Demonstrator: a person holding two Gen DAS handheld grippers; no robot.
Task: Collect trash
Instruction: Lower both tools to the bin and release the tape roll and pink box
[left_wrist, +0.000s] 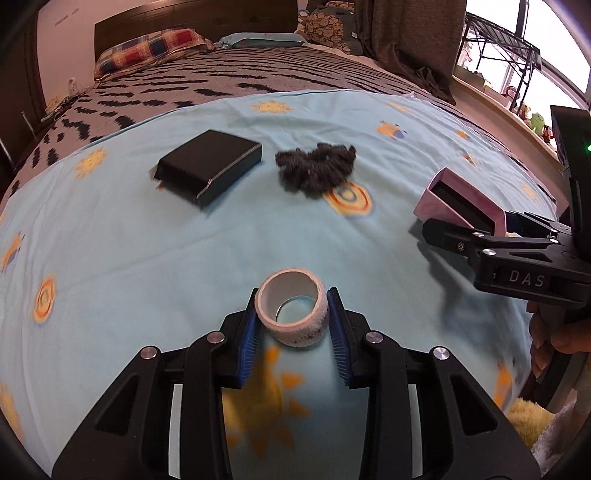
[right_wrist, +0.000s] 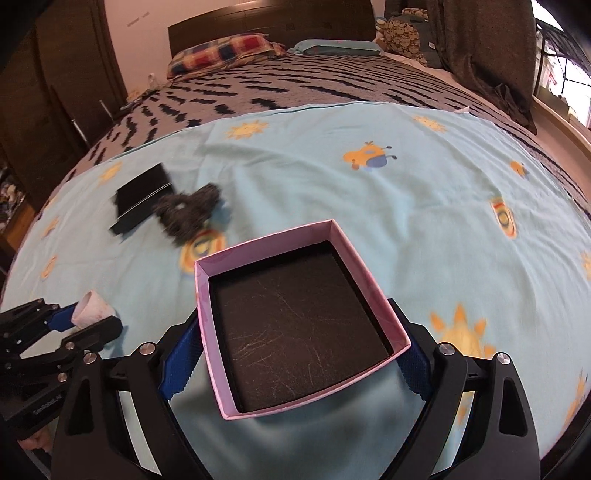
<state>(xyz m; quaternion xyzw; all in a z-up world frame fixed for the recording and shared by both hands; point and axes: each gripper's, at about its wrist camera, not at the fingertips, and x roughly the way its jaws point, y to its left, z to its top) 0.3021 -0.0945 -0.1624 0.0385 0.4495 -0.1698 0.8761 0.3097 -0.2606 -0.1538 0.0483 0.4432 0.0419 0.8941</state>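
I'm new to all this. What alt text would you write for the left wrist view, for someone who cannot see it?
The left gripper clamps a white tape roll above a light blue sheet with sun prints on a bed. Farther off lie a black box and a dark grey scrunchie; at right, the right gripper holds a pink box.

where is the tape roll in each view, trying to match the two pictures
Left wrist view: the tape roll sits low in the centre, clamped between the left gripper and its blue fingers.
Right wrist view: the tape roll is at the lower left edge, seen side-on, held in the left gripper.
Shared landmark: the dark fuzzy scrunchie beside the black box on the blue sheet.
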